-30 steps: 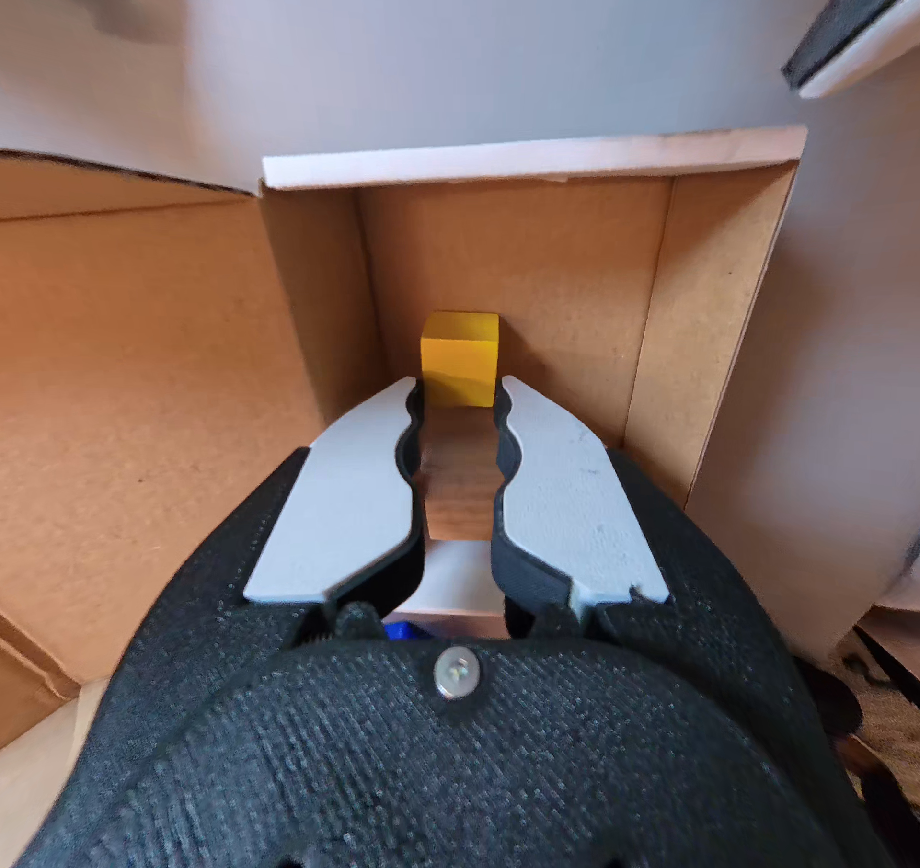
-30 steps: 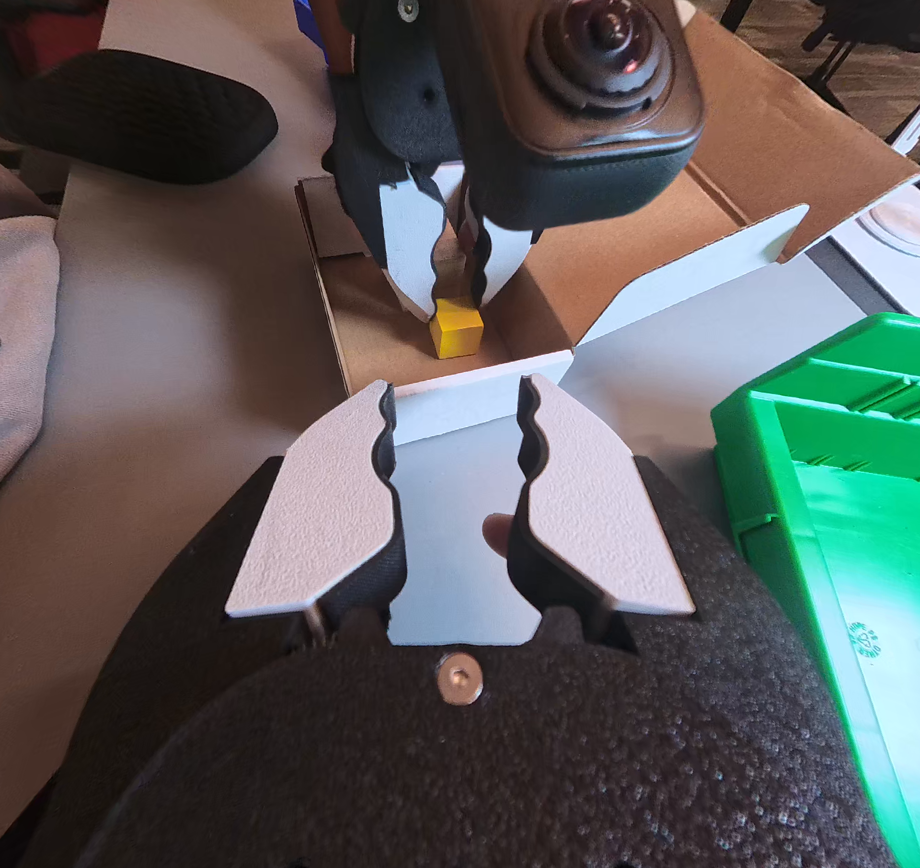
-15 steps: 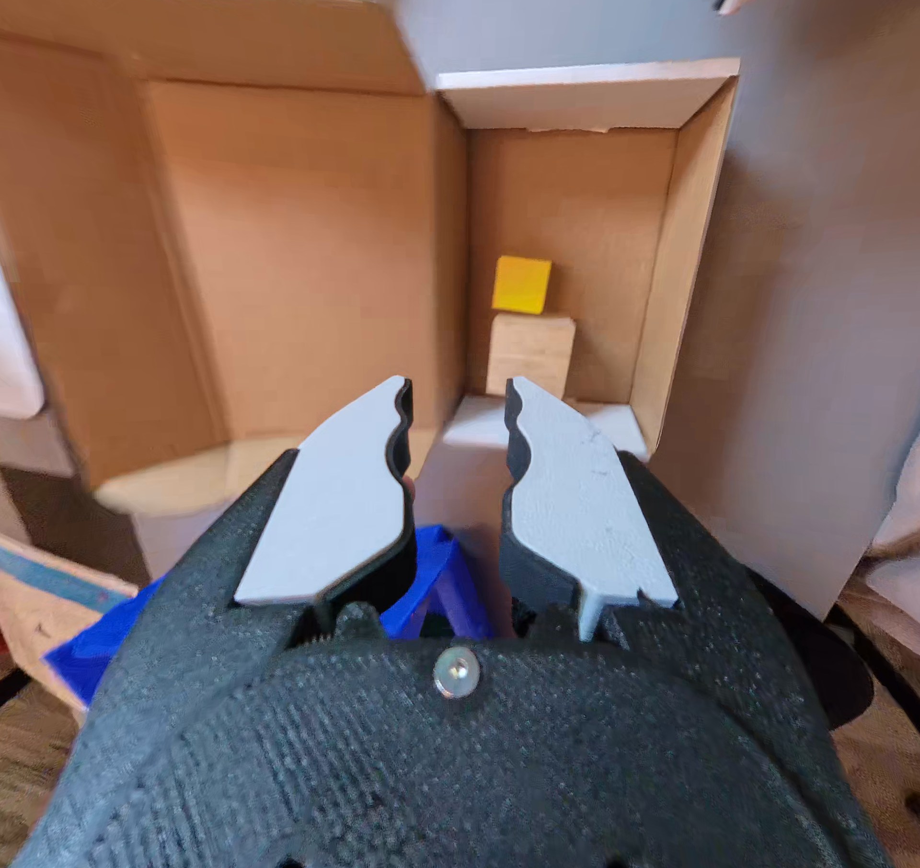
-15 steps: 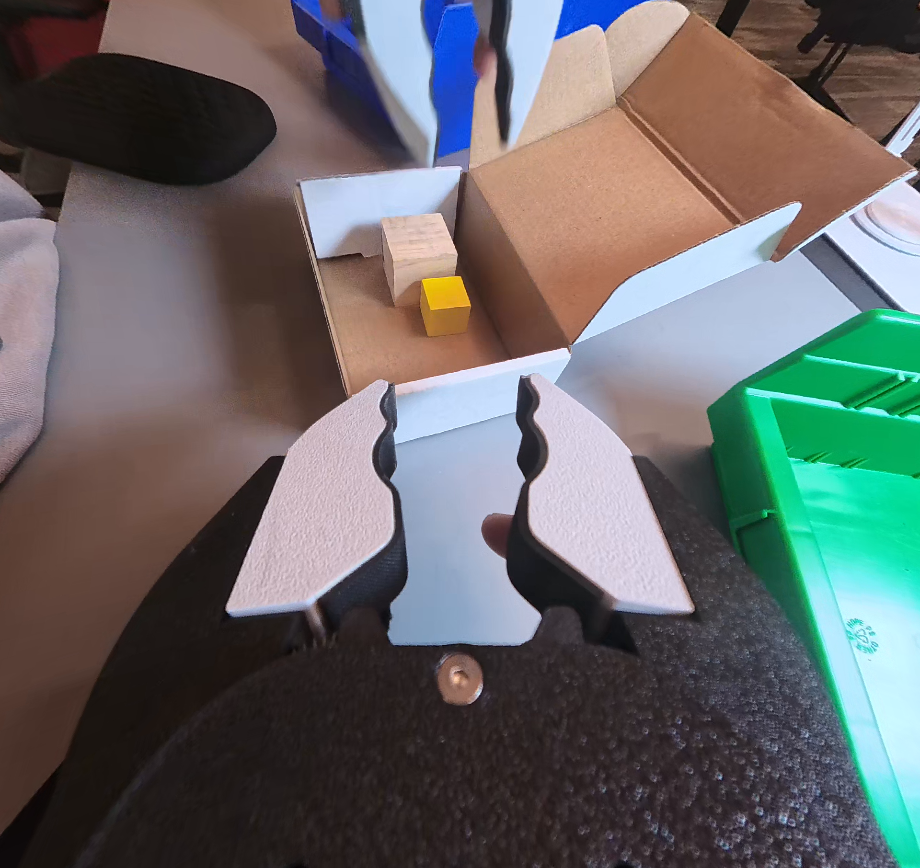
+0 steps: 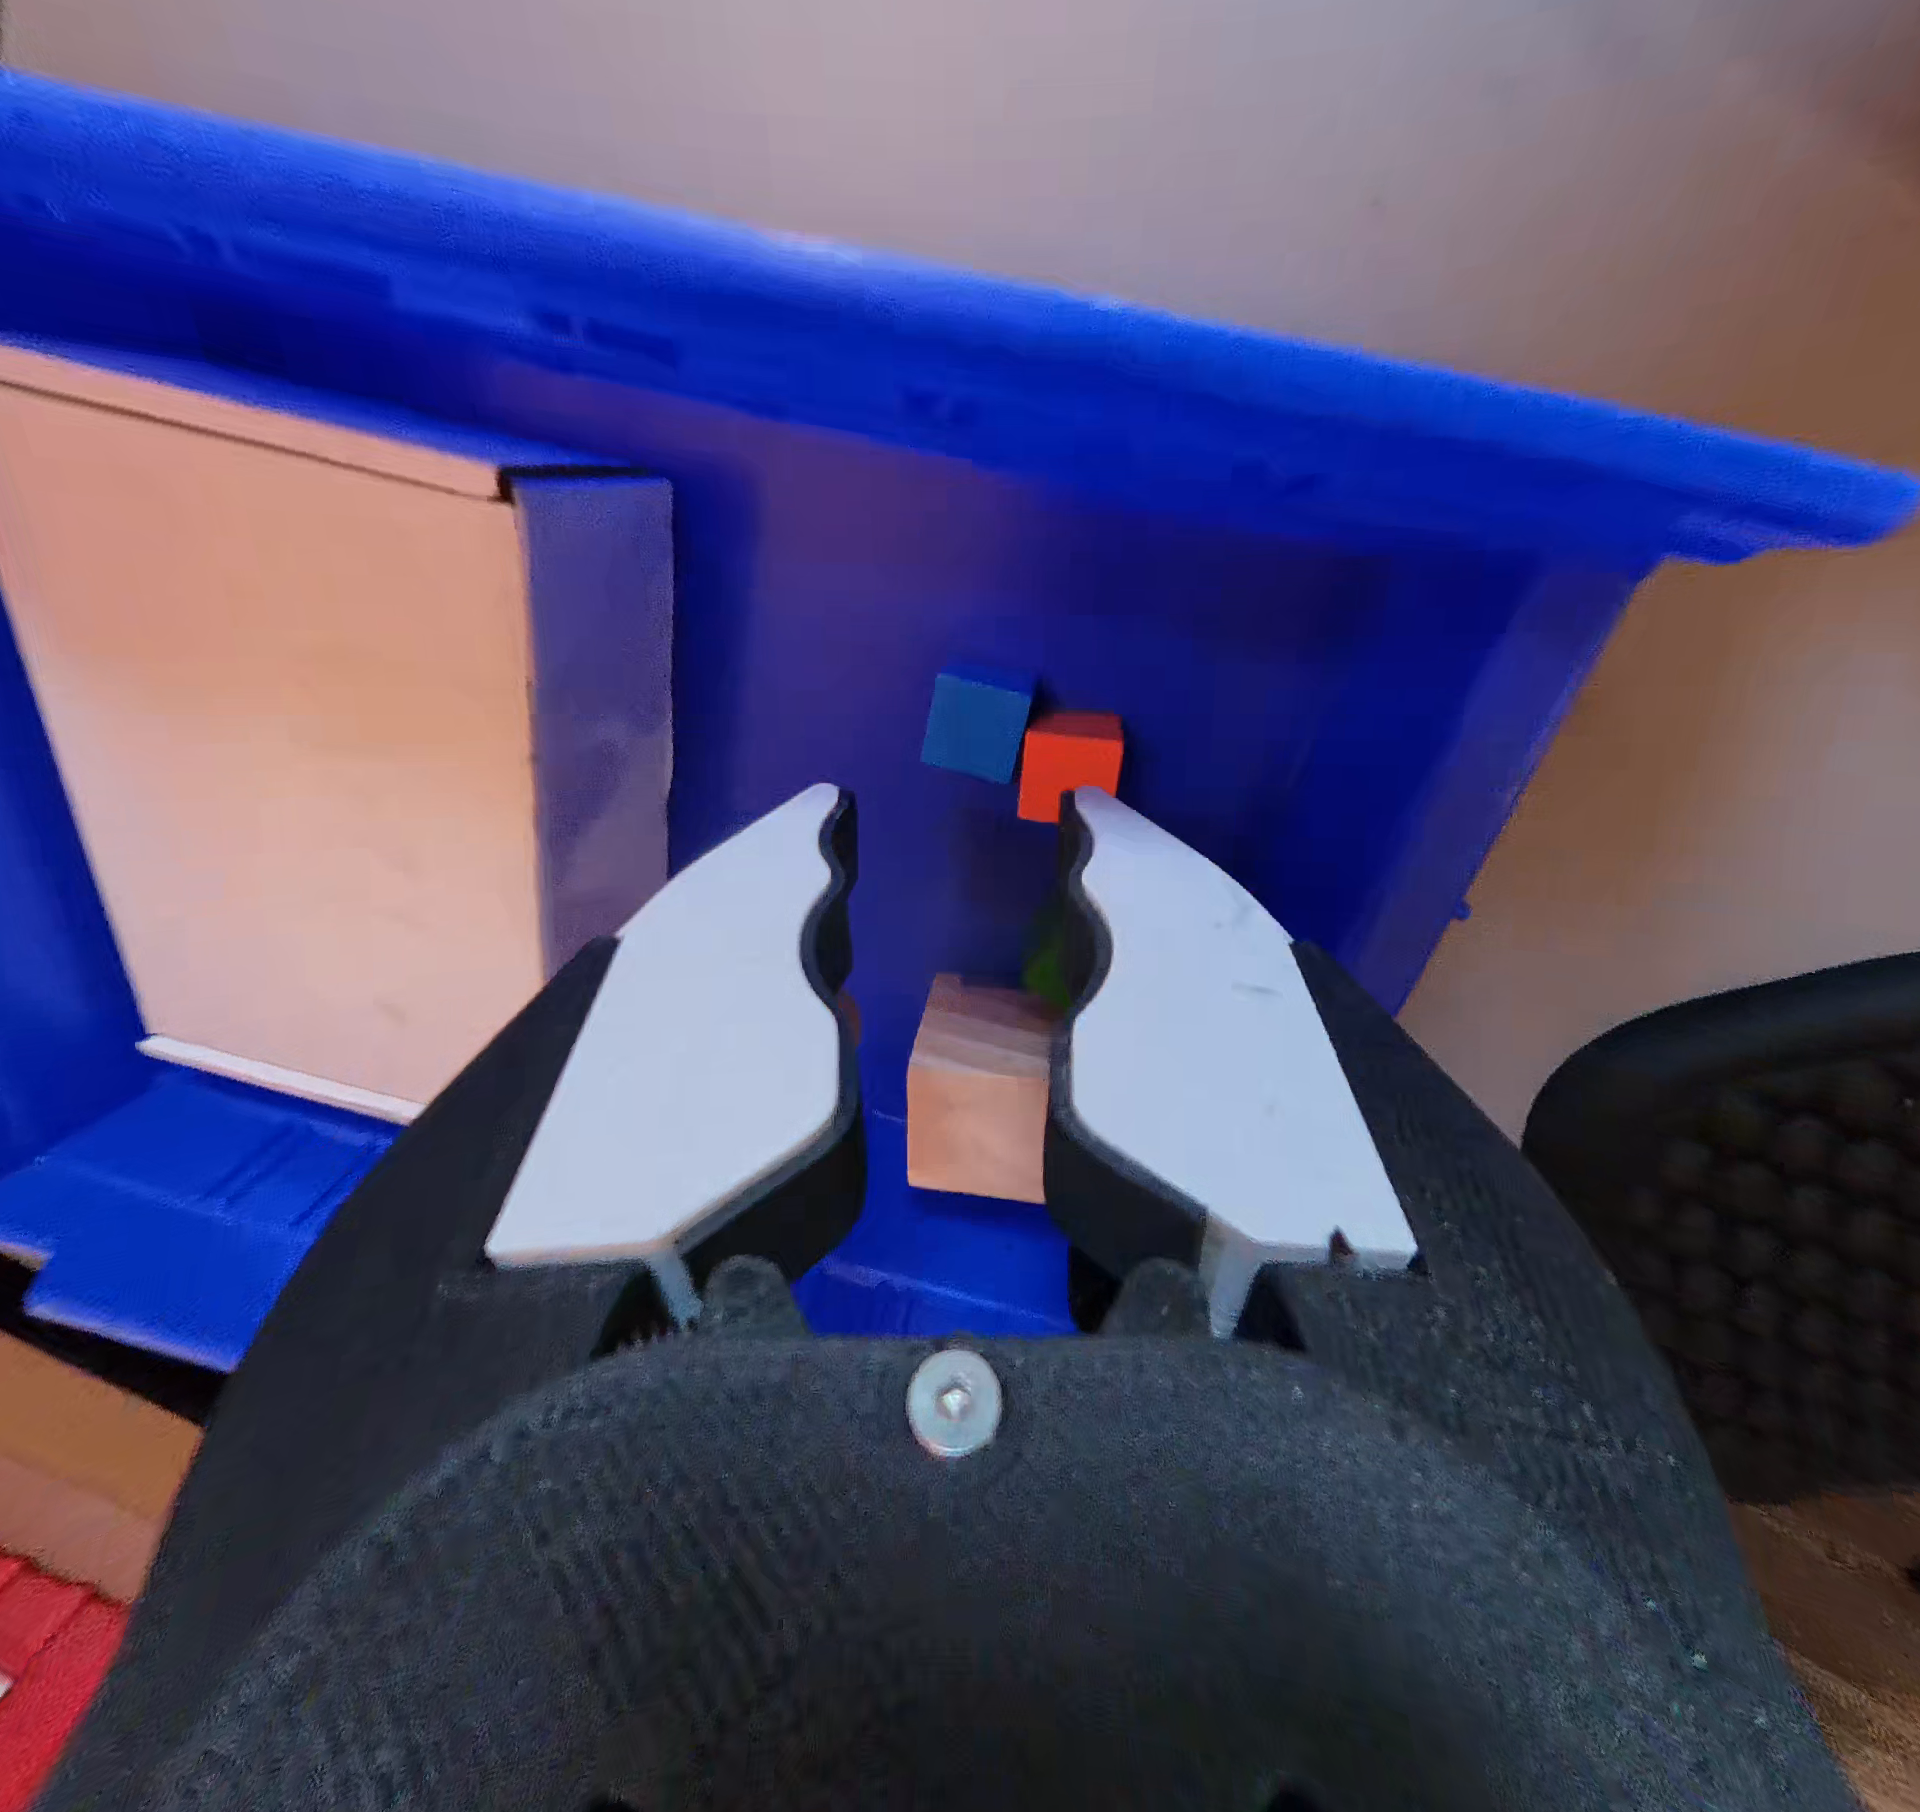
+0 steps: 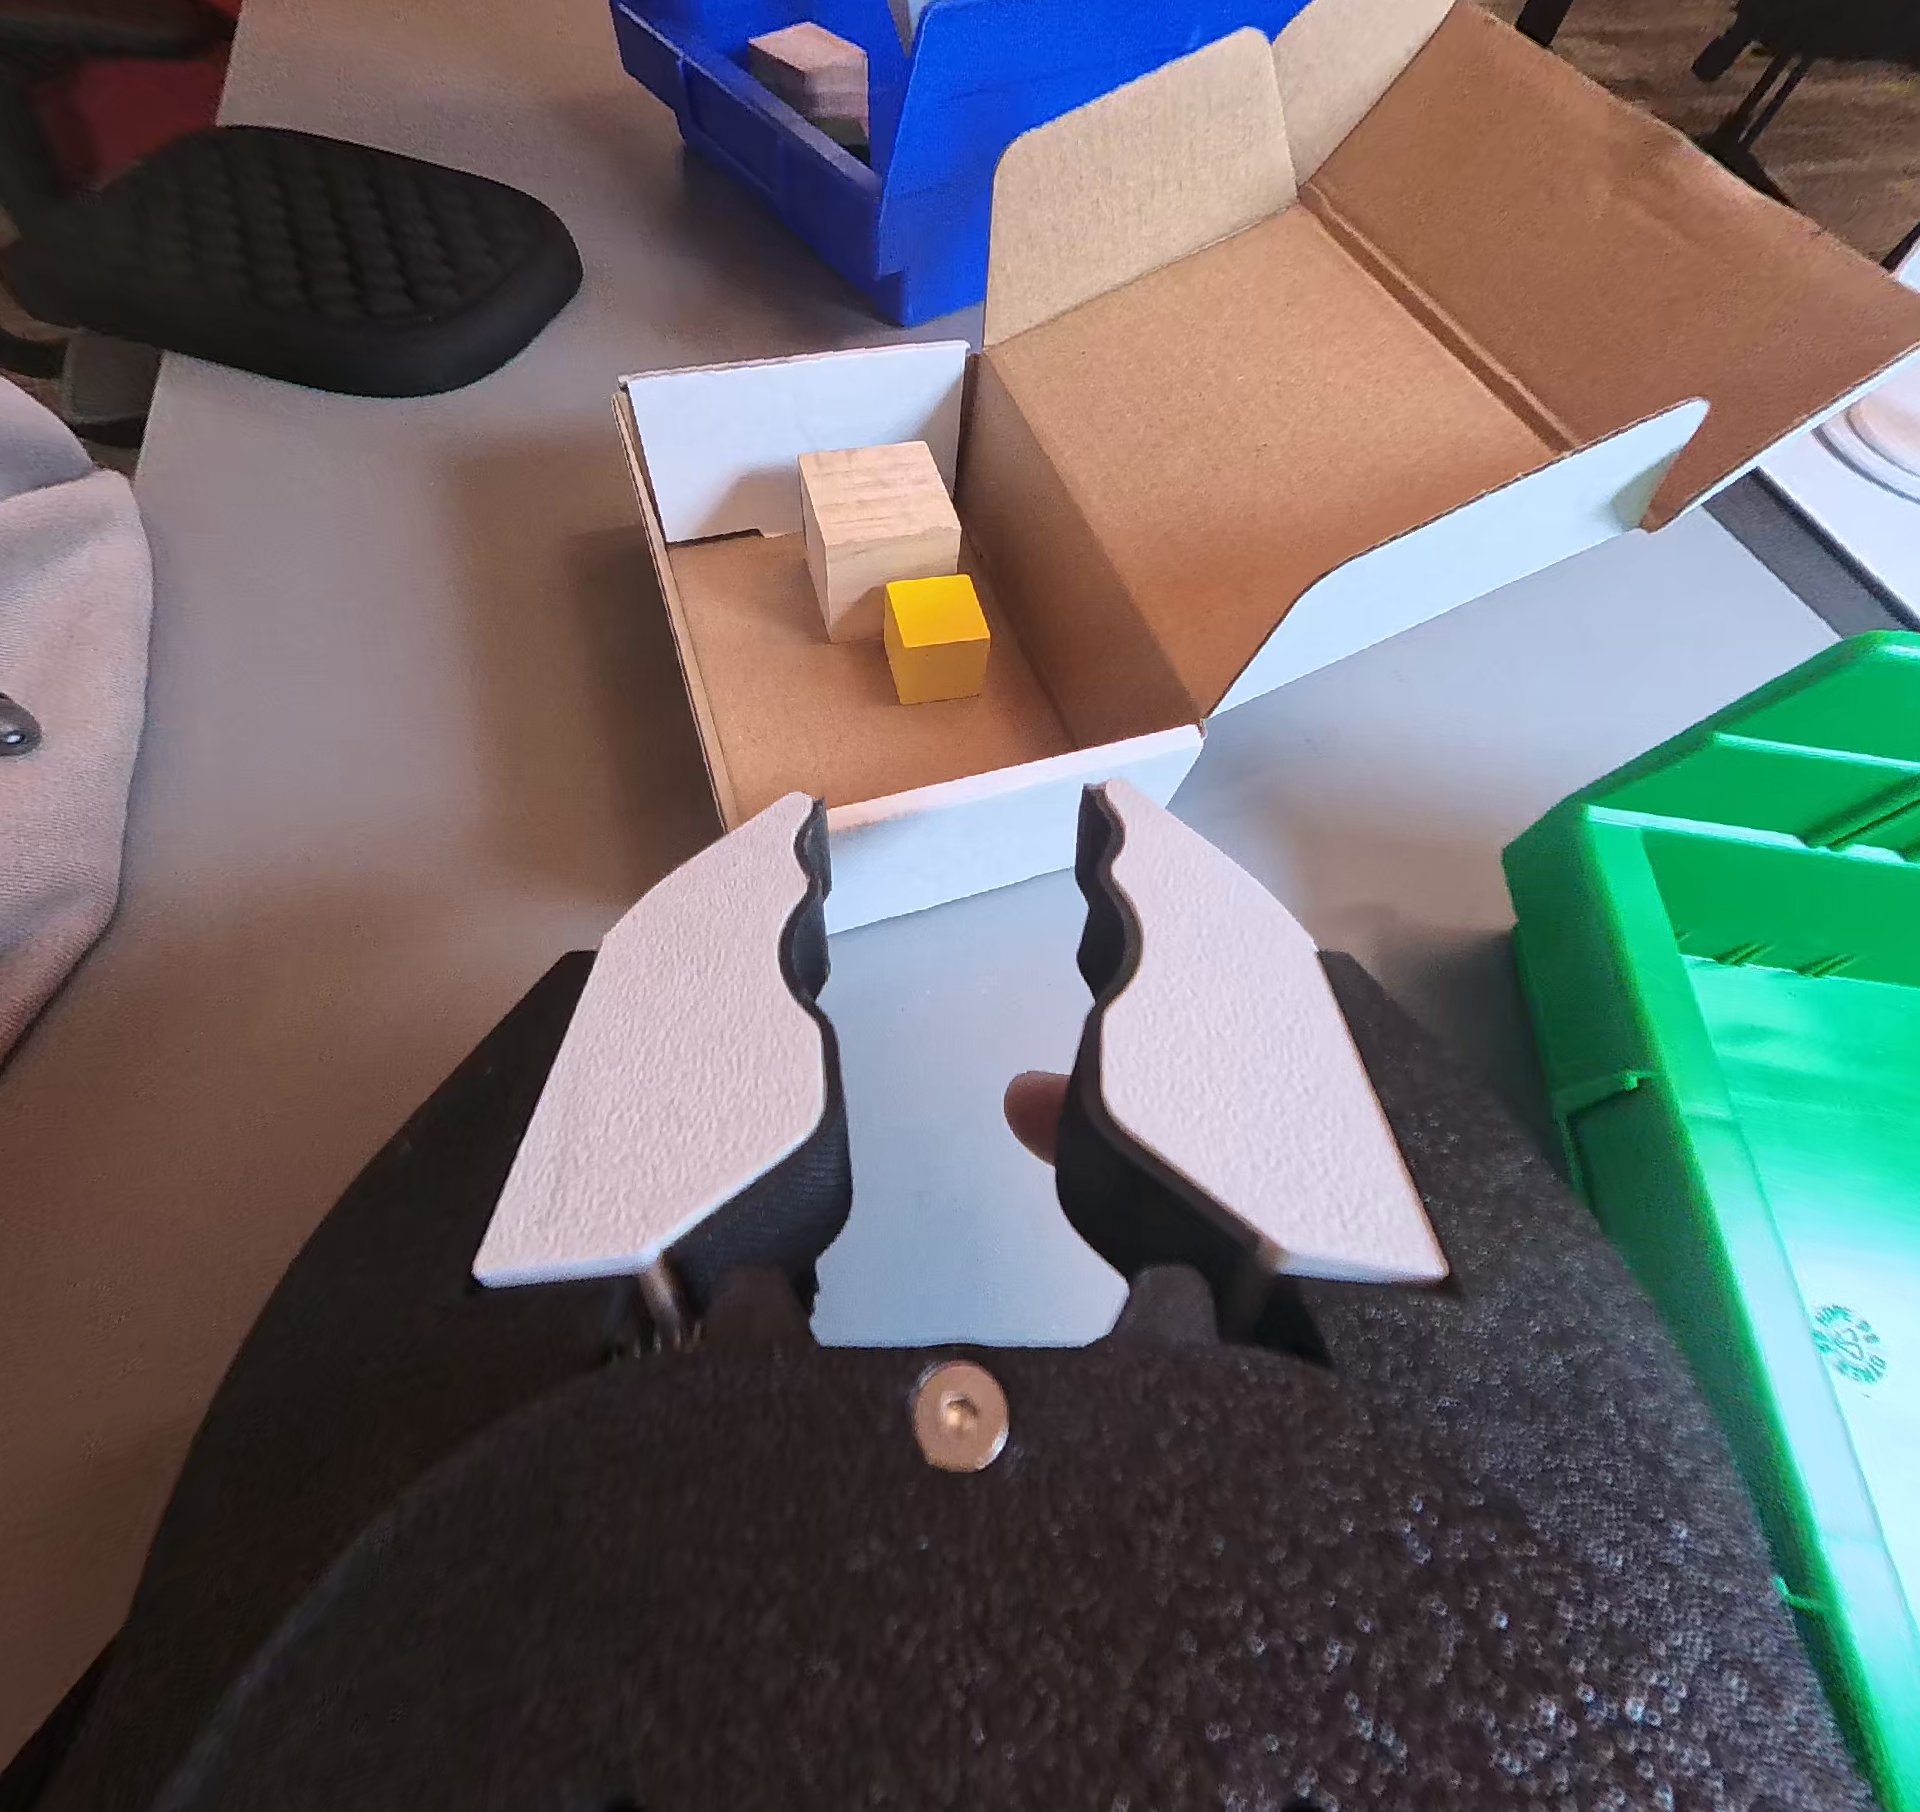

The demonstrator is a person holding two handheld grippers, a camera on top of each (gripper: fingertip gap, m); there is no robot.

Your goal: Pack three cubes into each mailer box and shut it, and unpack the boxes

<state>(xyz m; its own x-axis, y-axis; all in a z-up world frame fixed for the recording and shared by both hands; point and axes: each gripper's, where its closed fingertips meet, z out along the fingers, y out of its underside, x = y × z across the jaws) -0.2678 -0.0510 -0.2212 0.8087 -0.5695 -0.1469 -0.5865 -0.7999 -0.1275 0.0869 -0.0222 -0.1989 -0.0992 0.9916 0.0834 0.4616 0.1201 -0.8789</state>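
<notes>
Right gripper [image 6: 954, 853]: jaws parted, empty, above the tabletop [image 6: 395, 619] before the open mailer box [image 6: 997, 806], which holds a wooden cube [image 6: 878, 526] touching a yellow cube [image 6: 935, 638]. Left gripper [image 5: 954, 812]: released, empty, over the blue bin [image 5: 1039, 391]; inside, nearest a wooden block [image 5: 975, 1102], beyond it a red cube [image 5: 1070, 763] touching a blue cube [image 5: 975, 742].

Only marking: a small round moulded stamp on the green bin [image 6: 1766, 1087], at 4 o'clock; too small to read.
</notes>
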